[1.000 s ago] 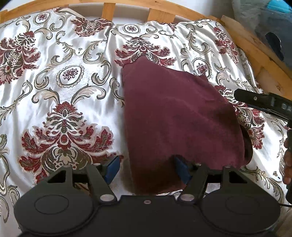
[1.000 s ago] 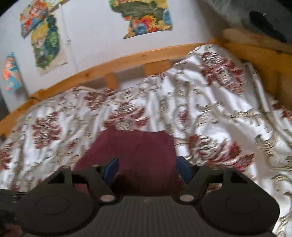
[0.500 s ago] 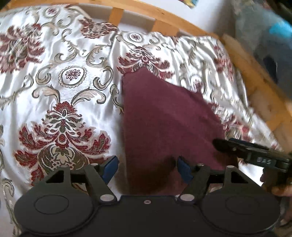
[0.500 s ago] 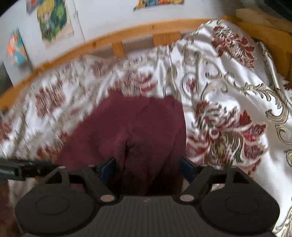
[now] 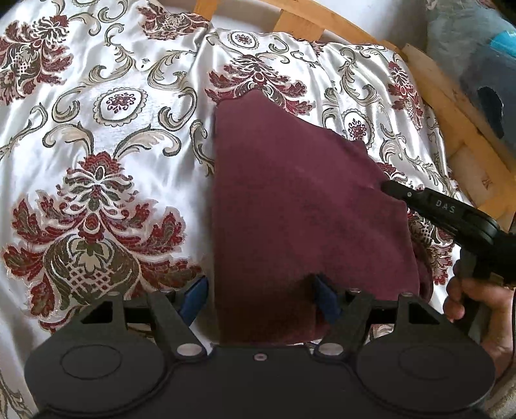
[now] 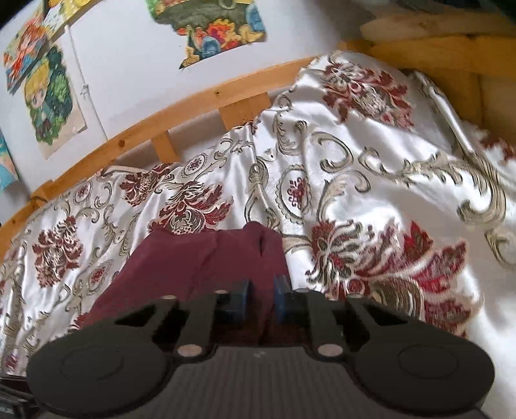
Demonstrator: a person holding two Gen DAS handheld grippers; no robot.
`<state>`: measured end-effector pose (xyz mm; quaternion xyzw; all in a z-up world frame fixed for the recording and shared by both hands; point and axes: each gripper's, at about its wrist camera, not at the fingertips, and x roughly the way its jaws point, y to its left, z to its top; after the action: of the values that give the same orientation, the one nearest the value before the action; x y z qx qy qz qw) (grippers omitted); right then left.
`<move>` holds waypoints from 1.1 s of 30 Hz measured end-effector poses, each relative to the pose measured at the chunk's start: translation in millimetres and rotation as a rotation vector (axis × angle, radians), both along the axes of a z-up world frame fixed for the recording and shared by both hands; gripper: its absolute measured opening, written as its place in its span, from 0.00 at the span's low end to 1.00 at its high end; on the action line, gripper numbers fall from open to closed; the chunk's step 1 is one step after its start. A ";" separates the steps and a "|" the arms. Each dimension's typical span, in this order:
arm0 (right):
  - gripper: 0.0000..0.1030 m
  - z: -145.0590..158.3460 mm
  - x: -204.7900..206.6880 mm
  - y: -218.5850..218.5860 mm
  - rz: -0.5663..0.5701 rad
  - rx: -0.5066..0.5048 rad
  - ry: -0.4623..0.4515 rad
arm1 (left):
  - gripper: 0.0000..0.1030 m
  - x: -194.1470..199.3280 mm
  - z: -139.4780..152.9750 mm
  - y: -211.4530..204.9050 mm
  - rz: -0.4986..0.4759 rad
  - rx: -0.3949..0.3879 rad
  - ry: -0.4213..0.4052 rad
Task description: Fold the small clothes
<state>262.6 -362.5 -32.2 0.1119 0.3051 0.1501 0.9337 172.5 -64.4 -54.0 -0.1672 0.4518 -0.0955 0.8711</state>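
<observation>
A dark maroon garment (image 5: 300,206) lies folded on the patterned satin bedspread (image 5: 96,135). My left gripper (image 5: 259,298) hovers open over its near edge, the cloth lying between the blue pads (image 5: 195,295) without being pinched. In the right wrist view the maroon garment (image 6: 193,261) bunches into a ridge between the blue pads (image 6: 282,291) of my right gripper (image 6: 262,290), whose jaws are closing and press on it. From the left wrist view that right gripper (image 5: 387,187) reaches in at the garment's right edge, held by a hand (image 5: 474,299).
A wooden bed rail (image 6: 180,112) runs along the far side and another rail (image 5: 451,106) along the right. Cartoon posters (image 6: 209,29) hang on the wall. A grey-blue bundle (image 5: 477,58) lies beyond the right rail. Bare bedspread (image 6: 403,199) stretches right of the garment.
The right gripper dropped onto the garment's right edge and its jaws went from wide apart to pinching a ridge of cloth. The left gripper stayed open at the near edge.
</observation>
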 end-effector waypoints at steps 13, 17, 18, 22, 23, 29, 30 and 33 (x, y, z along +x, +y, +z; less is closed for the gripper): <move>0.05 -5.9 2.0 4.2 -0.041 -0.138 -0.030 | 0.71 3.5 -3.1 -10.1 -0.051 -0.007 0.002; 0.06 -10.3 7.4 9.2 -0.038 -0.138 -0.042 | 0.71 3.3 -3.2 -10.9 -0.050 -0.005 0.002; 0.06 -10.6 7.8 8.1 -0.039 -0.123 -0.039 | 0.71 2.9 -2.9 -11.5 -0.051 0.000 0.000; 0.31 -8.4 8.7 -4.5 -0.042 -0.019 -0.010 | 0.71 2.3 -2.4 -11.7 -0.054 0.010 -0.003; 0.51 -7.8 9.3 -7.8 -0.040 0.004 -0.008 | 0.72 2.5 -2.7 -11.4 -0.053 0.008 -0.002; 0.82 -10.6 16.2 -19.4 -0.018 0.143 0.024 | 0.76 2.8 -3.1 -11.6 -0.046 0.016 0.001; 0.85 -11.6 16.9 -18.8 -0.011 0.152 0.026 | 0.76 3.0 -3.4 -11.3 -0.044 0.015 0.003; 0.90 -13.5 18.6 -13.7 0.013 0.144 0.034 | 0.78 3.3 -3.7 -11.0 -0.040 0.017 0.004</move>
<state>281.2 -376.2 -45.7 0.1794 0.3101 0.1756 0.9170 175.9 -75.4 -57.7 -0.1510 0.4577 -0.1086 0.8694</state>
